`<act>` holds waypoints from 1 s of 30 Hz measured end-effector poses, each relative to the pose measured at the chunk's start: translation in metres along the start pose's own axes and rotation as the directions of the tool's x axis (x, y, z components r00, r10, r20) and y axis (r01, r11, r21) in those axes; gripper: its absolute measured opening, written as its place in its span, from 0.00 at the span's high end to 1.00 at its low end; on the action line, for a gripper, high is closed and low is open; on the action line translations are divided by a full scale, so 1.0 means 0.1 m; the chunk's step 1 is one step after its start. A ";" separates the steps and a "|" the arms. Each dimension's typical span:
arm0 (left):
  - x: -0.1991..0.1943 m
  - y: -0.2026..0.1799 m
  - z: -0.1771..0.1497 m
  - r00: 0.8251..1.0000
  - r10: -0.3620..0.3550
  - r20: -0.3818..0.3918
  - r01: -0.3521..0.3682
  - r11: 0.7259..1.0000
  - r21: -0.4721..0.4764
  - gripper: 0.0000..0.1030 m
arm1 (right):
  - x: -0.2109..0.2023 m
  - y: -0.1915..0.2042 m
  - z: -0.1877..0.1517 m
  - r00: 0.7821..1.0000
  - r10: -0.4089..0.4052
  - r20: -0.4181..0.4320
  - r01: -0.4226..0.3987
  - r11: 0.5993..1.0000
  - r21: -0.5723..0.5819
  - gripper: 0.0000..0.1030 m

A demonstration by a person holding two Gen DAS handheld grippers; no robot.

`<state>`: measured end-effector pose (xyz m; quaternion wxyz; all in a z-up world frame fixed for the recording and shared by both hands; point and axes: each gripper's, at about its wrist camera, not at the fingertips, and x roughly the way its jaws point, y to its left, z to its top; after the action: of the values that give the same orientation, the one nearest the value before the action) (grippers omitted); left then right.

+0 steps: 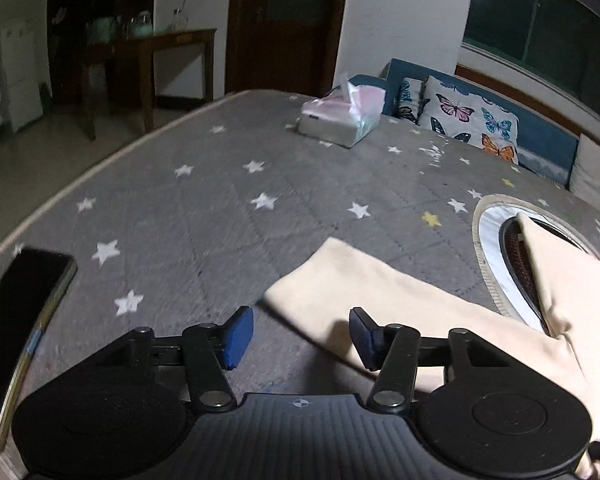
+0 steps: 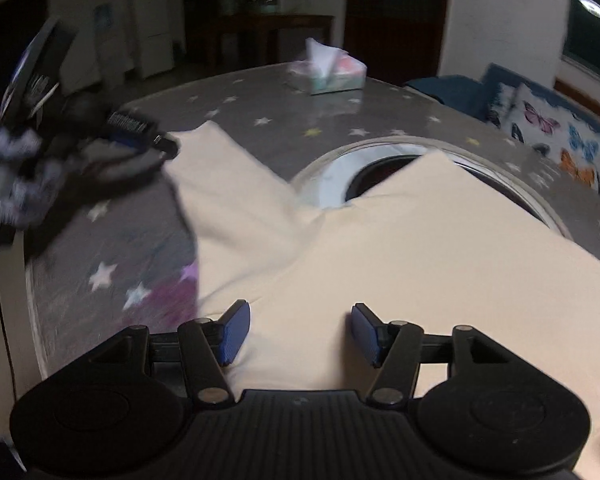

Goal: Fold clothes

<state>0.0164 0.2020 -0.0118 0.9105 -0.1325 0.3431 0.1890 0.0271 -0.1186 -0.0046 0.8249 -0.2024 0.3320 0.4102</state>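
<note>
A cream garment (image 2: pixel 380 248) lies spread on the grey star-patterned table cover (image 2: pixel 260 144), one sleeve (image 2: pixel 220 176) stretched to the left. In the left wrist view the sleeve (image 1: pixel 380 292) lies just ahead of my left gripper (image 1: pixel 300 336), which is open and empty, its right pad over the sleeve edge. My right gripper (image 2: pixel 298 334) is open and empty, low over the garment's body. The left gripper also shows blurred in the right wrist view (image 2: pixel 132 136), at the sleeve's end.
A tissue box (image 1: pixel 342 114) stands at the far side of the table. A dark phone (image 1: pixel 18 320) lies at the left edge. A round opening with a white rim (image 1: pixel 496 248) is partly under the garment. A butterfly cushion (image 1: pixel 468 122) sits on a blue sofa behind.
</note>
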 end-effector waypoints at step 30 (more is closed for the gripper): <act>-1.09 -1.13 0.72 0.880 -0.347 0.324 0.254 0.920 0.297 0.95 | -0.10 -0.11 -0.04 0.999 0.003 0.050 -0.011 0.987 0.158 0.43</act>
<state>0.0316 0.0997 0.1265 0.9862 -0.0324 0.1609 0.0220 0.0297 -0.1327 0.0009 0.8450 -0.1247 0.3438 0.3902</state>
